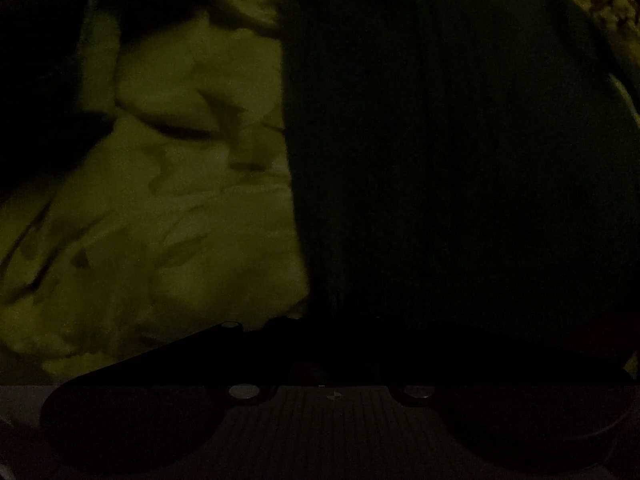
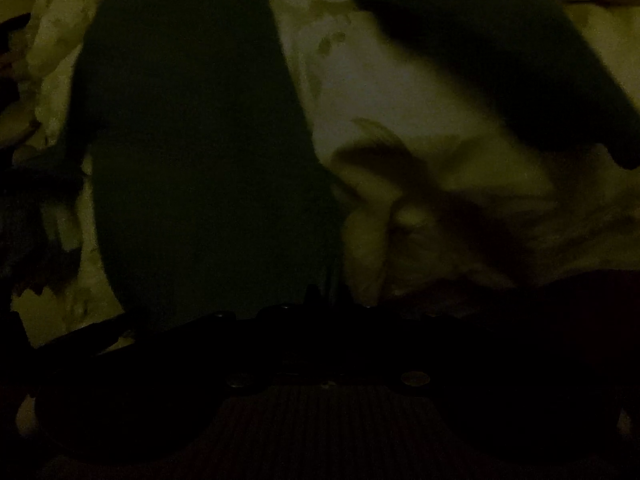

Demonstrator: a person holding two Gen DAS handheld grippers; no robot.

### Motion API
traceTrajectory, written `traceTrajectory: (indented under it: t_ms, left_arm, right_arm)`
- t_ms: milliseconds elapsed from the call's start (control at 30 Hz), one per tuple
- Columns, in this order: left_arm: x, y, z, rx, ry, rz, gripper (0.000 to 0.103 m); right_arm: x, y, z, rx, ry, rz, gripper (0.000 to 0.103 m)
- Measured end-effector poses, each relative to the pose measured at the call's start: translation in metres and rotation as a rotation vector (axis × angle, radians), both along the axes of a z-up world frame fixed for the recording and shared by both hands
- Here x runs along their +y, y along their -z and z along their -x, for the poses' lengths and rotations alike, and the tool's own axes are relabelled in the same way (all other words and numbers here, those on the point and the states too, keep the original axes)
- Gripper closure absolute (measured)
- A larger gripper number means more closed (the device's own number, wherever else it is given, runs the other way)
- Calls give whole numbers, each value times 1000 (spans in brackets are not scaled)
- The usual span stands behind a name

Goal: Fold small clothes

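Note:
Both views are very dark. A dark green ribbed garment (image 1: pixel 440 152) fills the right half of the left wrist view and lies on a pale patterned cloth (image 1: pixel 168 208). My left gripper (image 1: pixel 332 332) sits at the garment's near edge; its fingers are lost in shadow. In the right wrist view the same dark green garment (image 2: pixel 192 152) runs up the left middle, and another part of it (image 2: pixel 500 72) crosses the upper right. My right gripper (image 2: pixel 328 300) is at the garment's near edge; its fingertips look close together, but the grip is too dark to make out.
The pale patterned cloth (image 2: pixel 420 128) is rumpled, with folds and dark leaf-like prints. Dark shapes I cannot identify lie at the far left of the right wrist view (image 2: pixel 28 216).

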State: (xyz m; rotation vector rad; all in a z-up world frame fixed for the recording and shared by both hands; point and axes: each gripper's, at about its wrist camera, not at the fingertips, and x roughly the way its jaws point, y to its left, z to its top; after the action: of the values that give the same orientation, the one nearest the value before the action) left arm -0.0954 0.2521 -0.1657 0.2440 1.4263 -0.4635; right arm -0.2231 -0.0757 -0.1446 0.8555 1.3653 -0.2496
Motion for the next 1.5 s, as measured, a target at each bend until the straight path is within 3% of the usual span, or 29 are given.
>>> traceTrajectory:
  t_ms: [133,333,400,533,600,667,767,867,967,1233,1400,1467,1500]
  left_arm:
    - [-3,5,-3,3,-38,-12,14]
    - [-4,6,-3,-14,-47,-48,0]
    - [-8,2,-2,-13,-62,-63,0]
    - [-5,-11,-5,-12,-52,-84,0]
    - [-6,-23,-5,-30,-14,-107,0]
    - [-9,-39,-5,-56,21,-117,0]
    - [-13,-63,-4,-88,48,-107,0]
    - [-25,-96,-10,-125,30,-70,0]
    - [-43,-130,-22,-165,14,-21,0]
    - [-104,-206,-58,-311,53,96,0]
    - [-138,-223,-58,-333,89,134,0]
    - [-143,-221,-56,-326,109,128,0]
    - [-146,-221,-55,-323,118,126,0]
  right_arm:
    - [3,9,-7,18,-18,31,92]
    - [3,8,-9,24,-40,46,84]
    - [1,7,-7,31,-30,44,71]
    - [-3,-6,-6,10,-36,41,69]
    - [-6,-21,-5,-18,-52,41,67]
    - [-9,-41,-3,-50,-80,72,53]
    - [-16,-74,2,-102,-128,161,49]
    - [-33,-102,12,-149,-158,270,48]
    - [-53,-112,25,-171,-184,374,40]
    - [-61,-89,25,-142,-374,542,43]
    - [-53,-62,12,-123,-514,560,61]
    - [-56,-63,9,-128,-518,549,85]
    - [-60,-67,8,-140,-499,519,86]
